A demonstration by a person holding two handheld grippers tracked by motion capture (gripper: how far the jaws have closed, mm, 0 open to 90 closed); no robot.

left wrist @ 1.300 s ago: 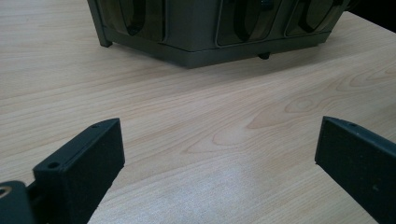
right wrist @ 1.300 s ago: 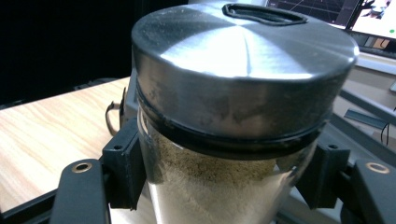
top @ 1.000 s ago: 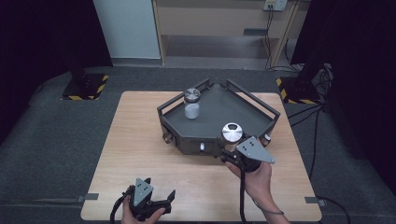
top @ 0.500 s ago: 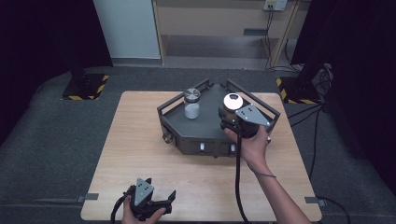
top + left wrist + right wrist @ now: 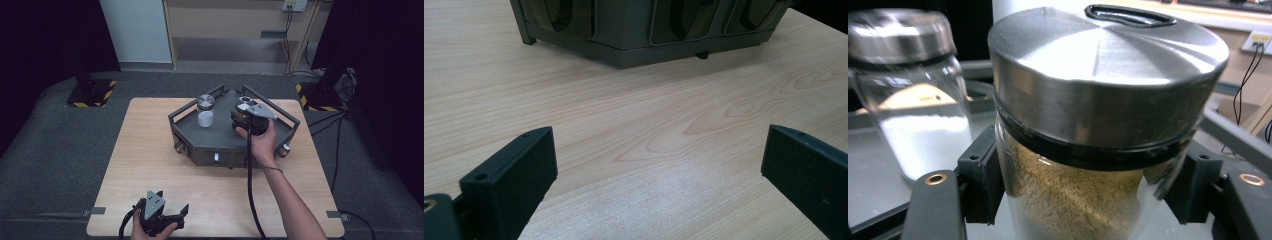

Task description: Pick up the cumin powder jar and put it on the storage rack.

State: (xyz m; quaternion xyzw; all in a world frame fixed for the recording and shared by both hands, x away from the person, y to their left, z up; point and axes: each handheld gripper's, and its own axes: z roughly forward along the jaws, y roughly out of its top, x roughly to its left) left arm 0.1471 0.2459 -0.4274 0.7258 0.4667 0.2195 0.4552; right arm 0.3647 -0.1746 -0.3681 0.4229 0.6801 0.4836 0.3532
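In the high view, my right gripper (image 5: 248,116) is over the dark grey metal tray with raised rails (image 5: 220,141), which stands on the far half of the light wooden table (image 5: 145,150). The gripper is at the right part of the tray, and the person's right hand (image 5: 260,142) holds it from the near side. The clear glass jar with white powder and a steel lid (image 5: 205,111) stands to its left, near but apart. My left gripper (image 5: 162,218) rests at the near edge of the table, well apart from the tray.

In the left gripper view, its jaws stand wide apart with nothing between them, only bare wood, and the tray's near wall (image 5: 644,30) is farther off.

In the right gripper view, the jaws are closed on the clear glass jar with brown powder and a domed steel lid (image 5: 1098,150), gripping the glass just under the lid. I cannot tell if its bottom already touches the tray.

I think the risk is here: the glass is smooth and round, so it can slip or tilt if I let go early. The white-powder jar is close on the left, and a sideways move may knock it. The rail on the right may catch the gripper too.
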